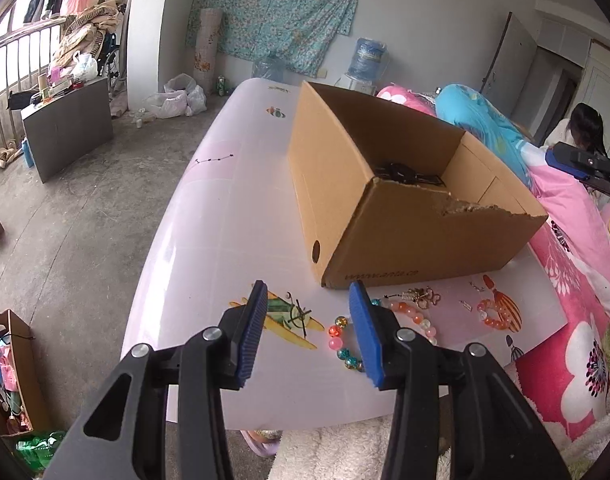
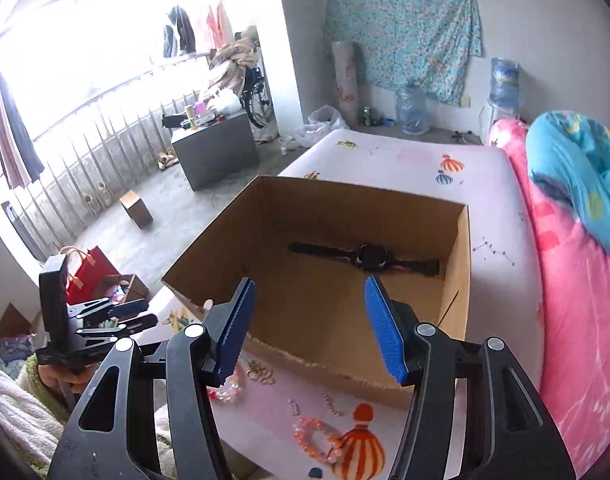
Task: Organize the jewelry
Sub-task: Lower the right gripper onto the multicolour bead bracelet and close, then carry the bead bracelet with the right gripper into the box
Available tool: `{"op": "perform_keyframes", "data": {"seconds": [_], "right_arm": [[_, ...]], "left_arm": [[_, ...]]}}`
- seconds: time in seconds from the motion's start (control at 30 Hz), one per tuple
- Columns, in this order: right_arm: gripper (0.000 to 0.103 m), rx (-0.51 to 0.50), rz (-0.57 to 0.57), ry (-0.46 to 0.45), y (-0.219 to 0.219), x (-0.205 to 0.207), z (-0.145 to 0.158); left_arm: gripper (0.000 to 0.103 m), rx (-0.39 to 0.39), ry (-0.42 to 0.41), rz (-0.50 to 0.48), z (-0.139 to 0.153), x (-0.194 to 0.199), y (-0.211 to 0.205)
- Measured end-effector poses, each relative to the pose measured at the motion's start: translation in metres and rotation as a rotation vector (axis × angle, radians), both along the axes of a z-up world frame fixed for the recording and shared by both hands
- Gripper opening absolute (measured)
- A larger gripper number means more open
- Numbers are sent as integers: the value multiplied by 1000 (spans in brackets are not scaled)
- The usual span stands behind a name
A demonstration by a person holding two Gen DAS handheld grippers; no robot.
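An open cardboard box (image 1: 417, 240) (image 2: 209, 256) stands on the pale pink table (image 1: 225, 220). A black watch (image 2: 365, 258) lies inside it, also seen in the left wrist view (image 1: 405, 172). In front of the box lie a multicolour bead bracelet (image 1: 343, 340), a pink-orange bead bracelet (image 1: 415, 316) (image 2: 229, 388), an orange bead bracelet (image 1: 493, 314) (image 2: 315, 438), gold pieces (image 1: 419, 294) (image 2: 261, 372) and small silver pieces (image 2: 293, 406). My left gripper (image 1: 309, 332) is open above the bracelets. My right gripper (image 2: 311, 328) is open and empty over the box's near edge.
A pink floral quilt (image 1: 577, 360) (image 2: 577, 320) and a blue blanket (image 1: 477, 120) lie right of the table. A white fluffy cloth (image 1: 337, 452) is at the near edge. The concrete floor (image 1: 65, 220) with bags and boxes is to the left.
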State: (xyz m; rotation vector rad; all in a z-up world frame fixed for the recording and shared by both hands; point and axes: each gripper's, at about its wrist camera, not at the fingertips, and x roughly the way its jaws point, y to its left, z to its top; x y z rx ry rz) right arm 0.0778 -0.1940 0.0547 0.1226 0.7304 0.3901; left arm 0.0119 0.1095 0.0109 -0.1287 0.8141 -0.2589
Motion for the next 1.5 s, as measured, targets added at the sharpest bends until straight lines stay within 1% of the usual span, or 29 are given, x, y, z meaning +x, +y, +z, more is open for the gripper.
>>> {"op": "perform_keyframes", "data": {"seconds": [0.03,0.1,0.13,0.17,0.2,0.23,0.3,0.37,0.4,0.5,0.53,0.63,0.67,0.73,0.83,0.87,0.9,0.97,1.0,1.07,1.13,1.3,1.5], "right_arm": [[54,50,-11,38,4,7,9],[54,137,-27,133,21,-1,-20],[53,166,-33,170,32,-1,-28],[51,180,-38,203,44,-11,-39],[48,186,-43,233,51,-10,-51],[47,196,-41,255,50,-5,-57],[41,197,-15,280,69,1,-62],[38,167,10,286,87,-11,-61],[36,144,17,284,93,-9,-62],[30,110,26,286,99,3,-68],[29,89,21,279,95,-2,-73],[26,40,25,267,101,1,-74],[26,29,27,265,103,2,-74],[26,11,30,264,103,5,-72],[25,-11,37,266,108,6,-78],[23,-19,40,271,108,5,-81],[19,-25,40,271,106,5,-84],[17,-38,37,259,107,4,-80],[14,-44,33,257,107,4,-80],[8,-39,24,257,103,3,-79],[8,-17,20,262,98,3,-79],[8,7,5,259,93,1,-80],[8,58,-13,256,88,1,-80]], "left_arm": [[41,5,12,-19,-4,0,-5],[41,16,36,-60,-12,0,-15],[41,26,42,-77,-14,0,-20],[41,40,44,-92,-17,1,-24],[41,53,47,-108,-20,0,-29],[41,67,50,-120,-22,0,-33],[41,94,52,-131,-25,1,-39],[41,119,40,-140,-26,1,-44],[41,135,38,-143,-27,2,-47],[35,188,38,-141,-33,1,-55],[33,196,42,-137,-35,1,-56],[27,206,68,-131,-43,2,-60],[26,211,79,-128,-45,4,-62],[25,227,73,-125,-46,5,-64],[24,249,69,-128,-47,8,-67],[23,250,68,-125,-47,9,-67],[22,249,67,-124,-47,10,-67],[19,251,62,-120,-47,11,-67],[18,250,60,-117,-47,12,-67],[12,253,55,-107,-47,13,-67],[10,251,53,-100,-47,13,-65],[9,221,39,-100,-42,11,-64],[9,197,23,-114,-32,8,-67]]}}
